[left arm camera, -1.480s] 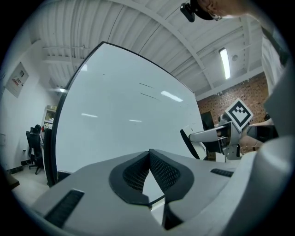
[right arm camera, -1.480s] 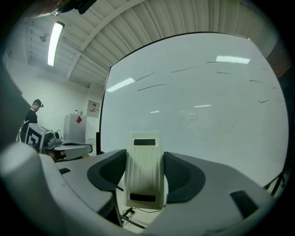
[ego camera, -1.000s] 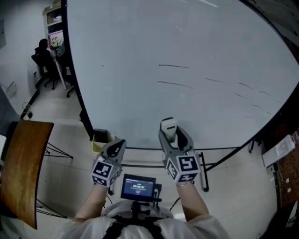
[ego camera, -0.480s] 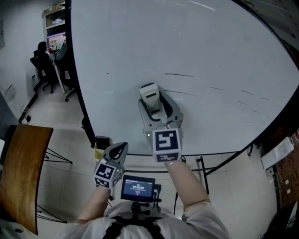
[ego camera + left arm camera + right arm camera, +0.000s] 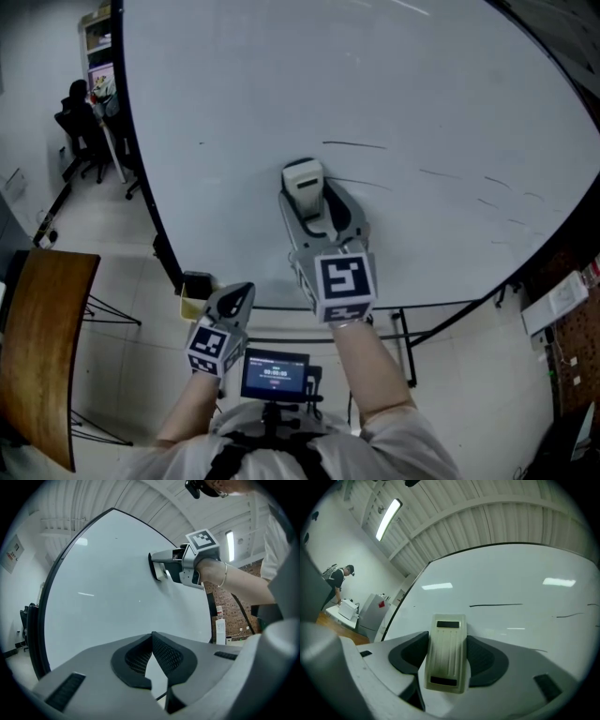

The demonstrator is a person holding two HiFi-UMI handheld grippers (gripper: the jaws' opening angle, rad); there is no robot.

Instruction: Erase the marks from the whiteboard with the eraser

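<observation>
The big whiteboard point(image 5: 394, 84) fills the head view; several thin black marks point(image 5: 353, 144) run across its middle and right. My right gripper point(image 5: 314, 208) is shut on a cream eraser point(image 5: 303, 181), whose tip lies against the board just below and left of the top mark. In the right gripper view the eraser point(image 5: 446, 652) sits between the jaws, with a long black mark point(image 5: 496, 605) above it. My left gripper point(image 5: 234, 298) hangs low beside the board's lower edge, shut and empty; its jaws meet in the left gripper view point(image 5: 153, 645), which also shows the right gripper point(image 5: 168, 568) at the board.
A wooden table point(image 5: 37, 347) stands at the left. A yellow box point(image 5: 197, 289) sits near the board's lower left edge. A person stands by an office chair point(image 5: 80, 122) at far left. The board's stand legs point(image 5: 403, 328) cross the floor below.
My right gripper has lifted the eraser from the board's lower edge up to the marks, then shifted slightly. The left gripper has barely moved.
</observation>
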